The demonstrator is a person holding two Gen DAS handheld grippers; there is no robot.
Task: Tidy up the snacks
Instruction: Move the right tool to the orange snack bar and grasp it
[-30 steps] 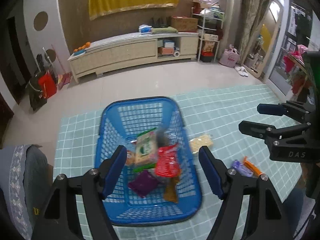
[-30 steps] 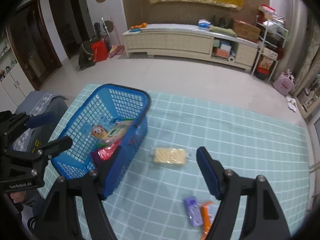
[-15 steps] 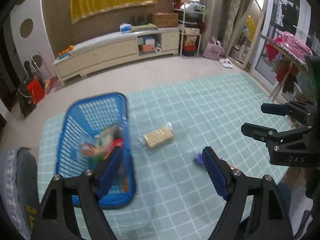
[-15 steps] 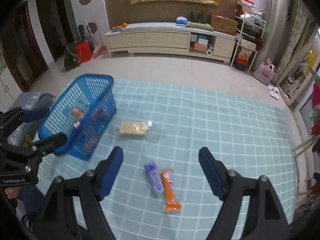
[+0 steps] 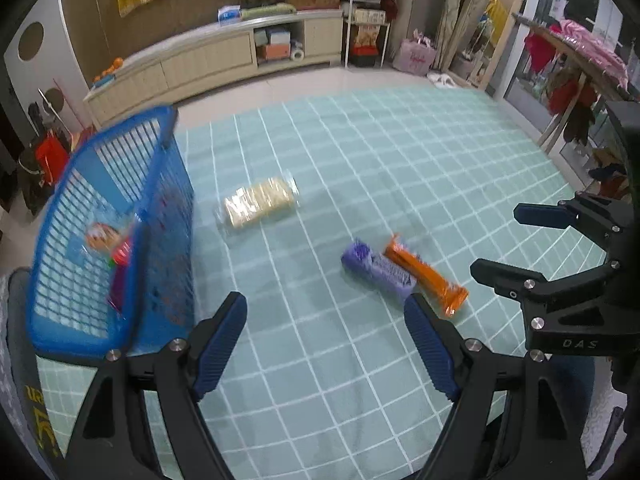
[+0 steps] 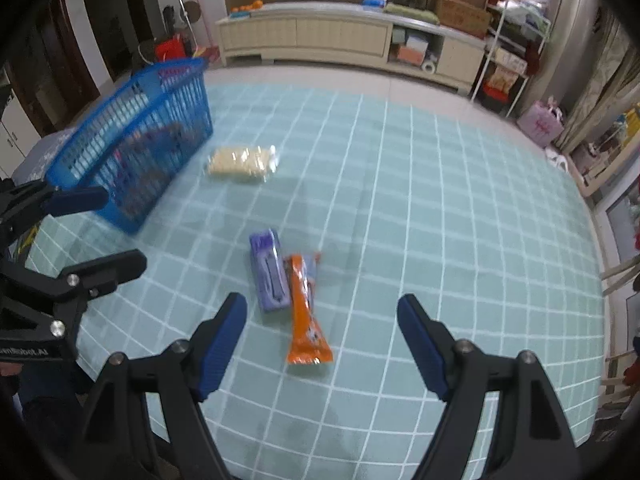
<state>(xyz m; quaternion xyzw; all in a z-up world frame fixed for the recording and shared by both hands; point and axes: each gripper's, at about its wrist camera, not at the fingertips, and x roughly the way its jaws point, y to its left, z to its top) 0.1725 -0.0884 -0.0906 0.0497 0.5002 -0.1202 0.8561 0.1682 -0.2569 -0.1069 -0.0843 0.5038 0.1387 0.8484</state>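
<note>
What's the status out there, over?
Left gripper and right gripper open, empty. Cracker pack, purple bar and orange bar still outside the blue basket. Nothing blocking them.

Left gripper (image 5: 325,322): jaws spread wide, blue ribbed pads (image 5: 218,344) facing each other, nothing between them, black arms angled down and forward above the surface. Seen from the right wrist as a black frame at the left edge, blue-tipped finger above, black finger below, apart.

Right gripper (image 6: 322,326): jaws likewise wide apart, pads (image 6: 422,346) empty, tilted downward and held off the surface. Seen from the left wrist at the right edge, two fingers one above the other with a clear gap. Both level with each other, side by side, well apart.
</note>
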